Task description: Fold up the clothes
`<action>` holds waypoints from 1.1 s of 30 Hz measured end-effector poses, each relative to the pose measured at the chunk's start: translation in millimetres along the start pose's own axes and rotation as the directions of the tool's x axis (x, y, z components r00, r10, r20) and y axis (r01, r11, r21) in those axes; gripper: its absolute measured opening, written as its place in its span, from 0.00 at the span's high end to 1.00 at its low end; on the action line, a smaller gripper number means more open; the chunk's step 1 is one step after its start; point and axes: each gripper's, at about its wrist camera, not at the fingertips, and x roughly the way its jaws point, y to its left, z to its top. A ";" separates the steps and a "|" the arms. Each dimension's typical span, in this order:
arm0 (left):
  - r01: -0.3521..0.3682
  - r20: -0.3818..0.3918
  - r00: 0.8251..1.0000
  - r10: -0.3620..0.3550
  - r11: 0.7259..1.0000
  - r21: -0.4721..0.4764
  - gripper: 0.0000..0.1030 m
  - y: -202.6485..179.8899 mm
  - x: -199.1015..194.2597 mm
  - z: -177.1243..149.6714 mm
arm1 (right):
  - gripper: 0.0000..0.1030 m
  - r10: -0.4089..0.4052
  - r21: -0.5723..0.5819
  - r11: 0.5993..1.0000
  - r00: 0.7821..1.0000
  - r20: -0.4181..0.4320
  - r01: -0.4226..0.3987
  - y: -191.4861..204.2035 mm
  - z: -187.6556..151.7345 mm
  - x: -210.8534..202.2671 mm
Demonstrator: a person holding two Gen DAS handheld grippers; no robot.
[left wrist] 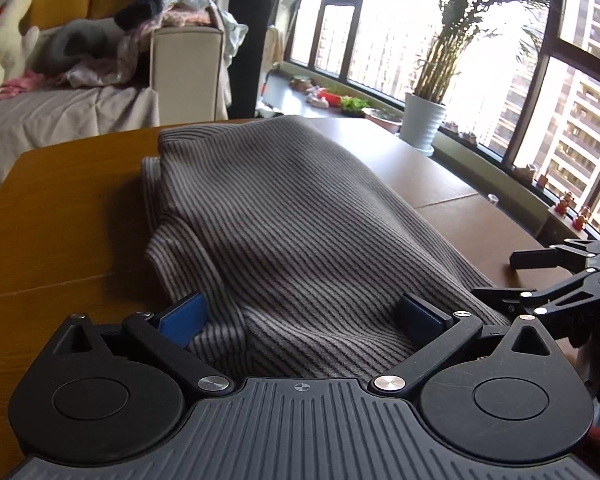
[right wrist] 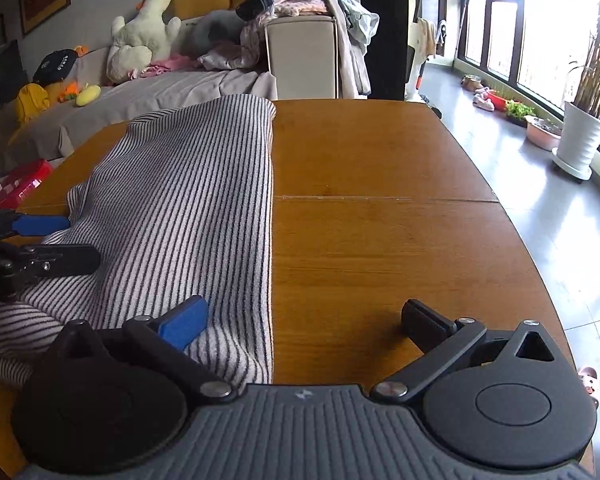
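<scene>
Right wrist: striped garment (right wrist: 188, 208) on wooden table (right wrist: 380, 240); no legible writing.

Soft ribbed striped cloth garment (left wrist: 292, 216) lies on a smooth, glossy wooden table (right wrist: 380, 240).

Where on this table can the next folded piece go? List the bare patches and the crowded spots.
Bare wood on the table runs from the striped garment's straight right edge to the window-side rim. A smaller bare strip lies between the garment's other side and the sofa-side edge. Crowded: the near edge, where the open left gripper and open right gripper hover over cloth.
</scene>
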 end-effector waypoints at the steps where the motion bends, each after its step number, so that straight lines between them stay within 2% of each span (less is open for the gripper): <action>1: -0.011 -0.006 1.000 0.011 1.000 -0.005 0.00 2.5 -3.3 -0.6 | 0.00 -0.004 -0.009 1.000 1.000 0.014 0.004 1.2 2.6 -5.0; 4: -0.035 -0.007 0.999 0.035 0.999 0.009 0.00 8.9 -17.4 -5.7 | 0.03 0.018 -0.076 0.997 0.993 0.118 -0.009 14.2 12.7 -28.2; 5: -0.042 -0.007 0.999 0.042 0.999 0.015 0.00 10.9 -22.4 -7.7 | 0.14 0.029 -0.101 0.995 0.987 0.156 -0.013 19.1 16.2 -36.5; 6: -0.045 -0.008 0.999 0.045 0.999 0.019 0.00 12.1 -26.4 -9.6 | 0.30 0.041 -0.126 0.992 0.980 0.194 -0.016 24.1 19.8 -44.8; 7: -0.050 -0.009 0.999 0.050 0.998 0.026 0.00 12.0 -29.5 -11.8 | 0.36 0.061 -0.141 0.990 0.975 0.212 -0.032 28.9 23.2 -49.4; 8: -0.055 -0.011 0.998 0.055 0.998 0.032 0.00 11.7 -32.5 -13.9 | 0.39 0.086 -0.145 0.988 0.975 0.206 -0.057 34.0 25.9 -48.7; 10: -0.067 -0.010 0.998 0.068 0.997 0.047 0.00 10.1 -35.8 -16.8 | 0.39 0.110 -0.184 0.980 0.980 0.168 -0.078 47.4 23.8 -37.5; 12: -0.080 -0.008 0.997 0.081 0.995 0.062 0.00 8.6 -39.7 -18.6 | 0.39 0.128 -0.240 0.965 0.988 0.088 -0.104 62.3 9.8 -18.7; 13: -0.083 -0.006 0.997 0.083 0.994 0.065 0.00 8.2 -42.1 -19.3 | 0.40 0.132 -0.255 0.961 0.988 0.081 -0.108 68.3 -0.2 -13.2; 14: -0.083 -0.003 0.997 0.083 0.994 0.066 0.00 8.1 -45.3 -19.6 | 0.41 0.124 -0.263 0.961 0.986 0.116 -0.090 72.4 -9.9 -14.7; 17: -0.070 0.017 0.997 0.070 0.996 0.050 0.00 8.3 -58.2 -18.3 | 0.40 0.107 -0.295 0.954 0.985 0.136 -0.063 76.4 -15.6 -24.1; 22: -0.002 0.018 1.000 0.000 0.998 0.063 0.00 -2.1 -63.5 -17.0 | 0.28 0.136 -0.294 0.951 0.982 0.131 -0.092 70.6 -7.8 -39.5; 24: 0.007 -0.002 1.000 -0.007 0.997 0.081 0.00 -7.6 -58.6 -19.9 | 0.13 0.147 -0.300 0.949 0.978 0.147 -0.098 68.9 -3.3 -47.5; 27: -0.004 -0.043 0.999 0.008 0.996 0.085 0.00 -9.4 -47.0 -26.9 | 0.00 0.138 -0.272 0.959 0.968 0.208 -0.079 60.9 13.3 -59.4; 29: -0.002 -0.057 0.998 0.006 0.998 0.064 0.00 -6.7 -44.8 -28.9 | 0.00 0.114 -0.232 0.971 0.964 0.240 -0.057 49.4 29.9 -61.3; 33: -0.010 -0.012 1.000 0.011 0.995 0.095 0.00 -10.2 -60.5 -27.3 | 0.00 0.076 -0.128 0.991 0.973 0.219 -0.048 23.7 66.5 -38.4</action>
